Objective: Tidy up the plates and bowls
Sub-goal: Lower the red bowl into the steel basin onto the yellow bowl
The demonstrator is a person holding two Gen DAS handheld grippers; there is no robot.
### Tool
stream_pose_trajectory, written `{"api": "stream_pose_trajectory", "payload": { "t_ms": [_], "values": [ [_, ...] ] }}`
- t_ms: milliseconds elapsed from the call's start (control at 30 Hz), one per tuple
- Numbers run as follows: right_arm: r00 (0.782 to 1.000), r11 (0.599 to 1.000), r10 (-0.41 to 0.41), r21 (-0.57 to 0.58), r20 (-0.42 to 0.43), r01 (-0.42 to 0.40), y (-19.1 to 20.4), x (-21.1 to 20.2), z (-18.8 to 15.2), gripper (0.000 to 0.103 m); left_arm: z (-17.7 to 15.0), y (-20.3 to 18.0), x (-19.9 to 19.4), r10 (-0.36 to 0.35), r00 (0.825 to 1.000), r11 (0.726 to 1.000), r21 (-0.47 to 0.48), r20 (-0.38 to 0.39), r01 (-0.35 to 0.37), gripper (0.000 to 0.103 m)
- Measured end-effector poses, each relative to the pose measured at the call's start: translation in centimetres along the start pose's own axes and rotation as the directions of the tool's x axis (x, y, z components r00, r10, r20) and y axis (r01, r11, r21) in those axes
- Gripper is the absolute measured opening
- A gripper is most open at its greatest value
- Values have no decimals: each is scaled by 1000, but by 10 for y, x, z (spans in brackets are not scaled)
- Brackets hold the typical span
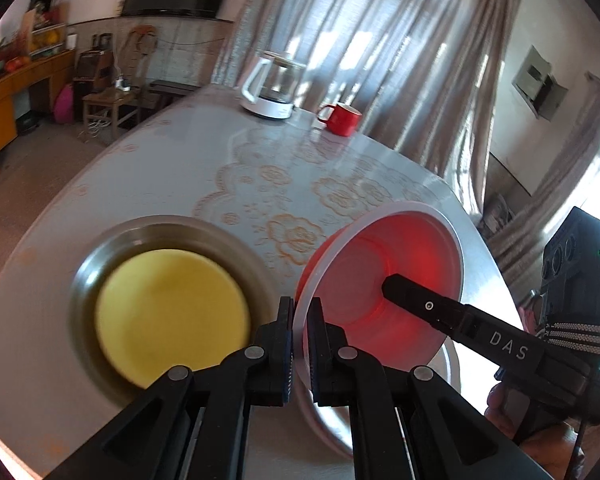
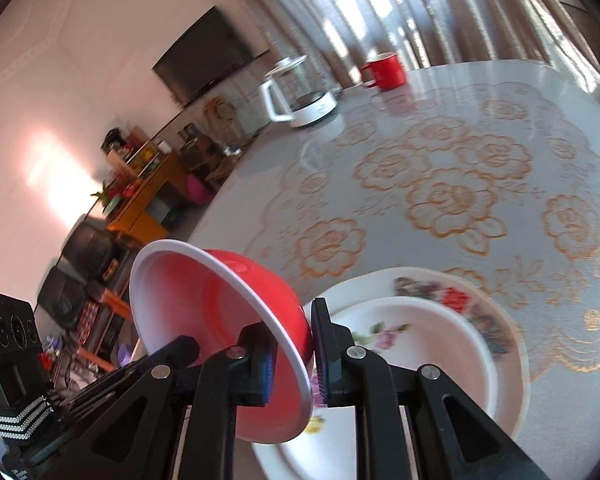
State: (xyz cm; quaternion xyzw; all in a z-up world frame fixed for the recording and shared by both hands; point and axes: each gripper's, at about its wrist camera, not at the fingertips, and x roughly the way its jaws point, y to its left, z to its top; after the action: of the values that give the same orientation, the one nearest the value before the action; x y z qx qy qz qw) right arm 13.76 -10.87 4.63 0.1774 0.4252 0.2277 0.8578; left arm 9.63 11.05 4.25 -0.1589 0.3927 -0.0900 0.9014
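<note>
A red bowl with a white rim (image 1: 380, 276) is held tilted above the table by both grippers. My left gripper (image 1: 300, 344) is shut on its near rim. My right gripper (image 2: 294, 350) is shut on the opposite rim of the red bowl (image 2: 204, 312); one of its fingers (image 1: 420, 304) shows inside the bowl in the left wrist view. A yellow bowl (image 1: 172, 316) sits in a metal plate (image 1: 228, 240) to the left. A white floral bowl (image 2: 420, 344) sits on a floral plate (image 2: 496, 312) under the right gripper.
The table has a grey cloth with orange flower print (image 2: 460, 184). A glass kettle on a white base (image 1: 272, 88) and a red mug (image 1: 342, 118) stand at the far edge. Curtains hang behind the table. A chair and cabinet stand at the left.
</note>
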Motion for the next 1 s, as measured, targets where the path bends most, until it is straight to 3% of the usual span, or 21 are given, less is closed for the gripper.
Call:
{"api": "stream_pose_trajectory", "payload": {
  "t_ms": [433,867,1000],
  "values": [
    [986,991,63,-105,-152,-79,69,72,-9,15,-6,70,-20,97,995,987,-131,27,-93,6],
    [970,989,27,-136,-242,-62,81,113,-18,17,-9,99,-2,129,991,972,-193,-30,-132,6],
    [969,990,30,-125,-244,-62,79,114,-18,25,-9,103,1,132,990,969,-207,-40,-138,6]
  ]
}}
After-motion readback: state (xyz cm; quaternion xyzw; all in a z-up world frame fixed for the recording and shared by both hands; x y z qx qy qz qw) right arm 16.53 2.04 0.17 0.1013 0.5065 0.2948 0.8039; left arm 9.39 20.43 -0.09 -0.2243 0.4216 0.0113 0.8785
